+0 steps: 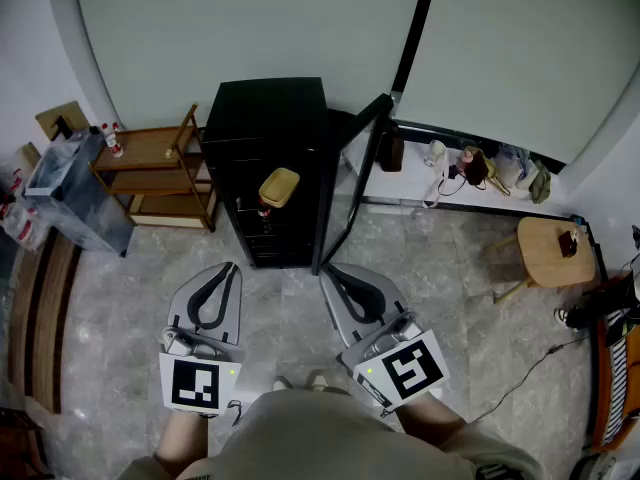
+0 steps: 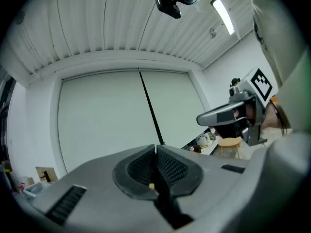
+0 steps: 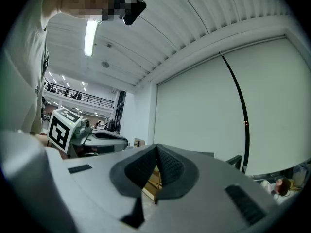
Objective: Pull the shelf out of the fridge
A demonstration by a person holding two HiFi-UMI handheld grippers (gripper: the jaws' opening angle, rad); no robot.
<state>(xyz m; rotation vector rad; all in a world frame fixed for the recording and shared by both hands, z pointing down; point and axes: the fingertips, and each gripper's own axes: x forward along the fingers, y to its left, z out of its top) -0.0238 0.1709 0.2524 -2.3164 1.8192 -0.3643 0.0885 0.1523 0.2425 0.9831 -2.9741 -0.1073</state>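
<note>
Nearest the person, the grey left gripper (image 1: pixel 230 270) with black ribbed pads is held level, its jaws clenched together on nothing. The matching right gripper (image 1: pixel 332 271) beside it is likewise clamped closed and empty. Both face the small black fridge (image 1: pixel 262 118), touching nothing. The fridge's dark door (image 1: pixel 352 183) is swung open on the right. The dark shelves (image 1: pixel 262 240) sit inside its open front, too dim to tell apart, with a yellow tub (image 1: pixel 279 186) on an upper one. A wooden rack (image 1: pixel 160 163) stands left of the fridge.

The head view looks steeply down over the tall black fridge (image 1: pixel 262 133). Both gripper views face level from low down, sharing its far pale panelled wall (image 2: pixel 107 115).
</note>
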